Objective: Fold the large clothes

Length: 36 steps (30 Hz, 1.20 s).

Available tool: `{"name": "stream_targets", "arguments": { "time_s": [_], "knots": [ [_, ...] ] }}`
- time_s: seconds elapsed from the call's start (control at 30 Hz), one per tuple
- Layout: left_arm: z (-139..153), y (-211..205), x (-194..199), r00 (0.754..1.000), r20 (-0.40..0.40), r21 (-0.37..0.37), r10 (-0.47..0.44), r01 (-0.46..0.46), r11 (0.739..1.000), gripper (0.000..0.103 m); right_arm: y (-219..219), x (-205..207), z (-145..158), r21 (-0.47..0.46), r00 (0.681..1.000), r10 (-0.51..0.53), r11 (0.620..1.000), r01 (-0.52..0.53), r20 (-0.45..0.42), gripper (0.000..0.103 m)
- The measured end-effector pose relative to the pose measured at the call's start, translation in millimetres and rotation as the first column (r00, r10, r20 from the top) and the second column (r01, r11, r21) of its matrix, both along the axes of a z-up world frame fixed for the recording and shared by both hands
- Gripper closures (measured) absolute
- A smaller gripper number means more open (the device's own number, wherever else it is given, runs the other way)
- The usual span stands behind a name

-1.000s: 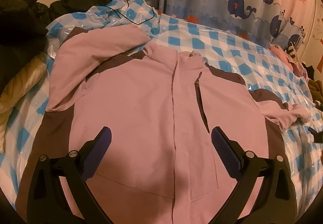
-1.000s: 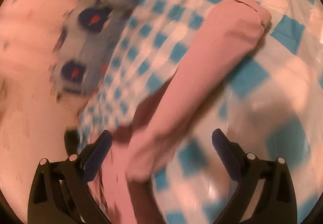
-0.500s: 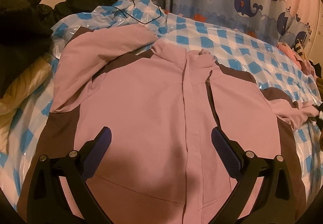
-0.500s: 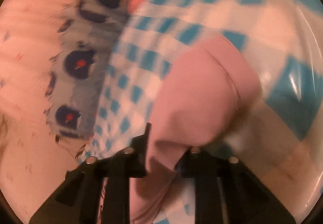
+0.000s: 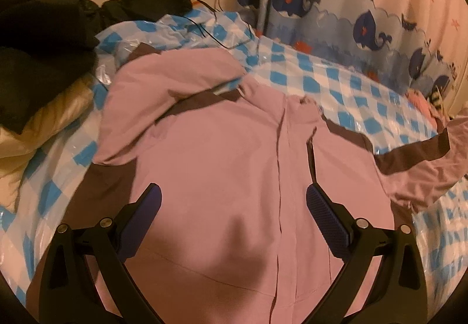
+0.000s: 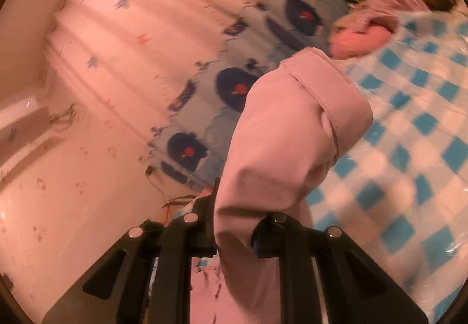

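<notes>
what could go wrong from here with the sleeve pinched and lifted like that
1. The right gripper is shut on a bunched fold of the sleeve near the cuff; the smooth fabric may slip out.
2. The left gripper hangs open over the jacket, pinning nothing, so pulling the sleeve could drag the body askew on the slick checked cover.
3. The other sleeve lies crumpled, so the fold may end uneven.

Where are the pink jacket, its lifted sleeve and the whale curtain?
pink jacket (image 5: 222,177), left wrist view, chest panel.
lifted sleeve (image 6: 280,142), right wrist view, middle of sleeve.
whale curtain (image 5: 336,11), left wrist view, blue band.
</notes>
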<state>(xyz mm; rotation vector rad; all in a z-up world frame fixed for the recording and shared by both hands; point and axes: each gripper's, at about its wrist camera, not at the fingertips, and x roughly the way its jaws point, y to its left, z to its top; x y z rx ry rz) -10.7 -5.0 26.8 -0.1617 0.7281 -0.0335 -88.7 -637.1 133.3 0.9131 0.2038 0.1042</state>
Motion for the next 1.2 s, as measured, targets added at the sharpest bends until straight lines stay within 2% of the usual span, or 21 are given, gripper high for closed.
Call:
{"name": "stream_targets", "arguments": {
  "time_s": [0.13,0.3,0.57,0.7,0.8,1.0,1.2],
  "knots": [
    [7,12,-2,1.000,0.004,-0.015,0.004,-0.004,1.000,0.008,50,14,37,-0.071,0.999,0.047,0.996,-0.046,0.020,0.086],
    [13,26,-5,1.000,0.000,-0.004,0.003,-0.003,1.000,0.008,104,29,67,-0.143,0.994,0.107,0.984,-0.102,0.025,0.086],
    [27,58,-19,0.999,0.024,-0.003,0.033,-0.033,0.999,0.008,194,57,81,-0.239,0.979,0.204,0.950,-0.199,-0.006,0.086],
    [32,74,-23,0.999,0.025,-0.009,0.048,-0.048,0.999,0.008,254,72,76,-0.288,0.963,0.267,0.920,-0.266,-0.038,0.086],
    [35,88,-25,0.998,0.015,-0.016,0.059,-0.059,0.998,0.008,307,84,68,-0.346,0.946,0.313,0.881,-0.321,-0.082,0.086],
    [39,112,-30,0.997,0.007,-0.037,0.074,-0.074,0.997,0.008,406,105,39,-0.467,0.919,0.349,0.791,-0.395,-0.186,0.086],
    [42,131,-36,0.996,0.006,-0.054,0.085,-0.085,0.995,0.008,485,119,1,-0.553,0.893,0.349,0.701,-0.449,-0.282,0.086]
  ]
}}
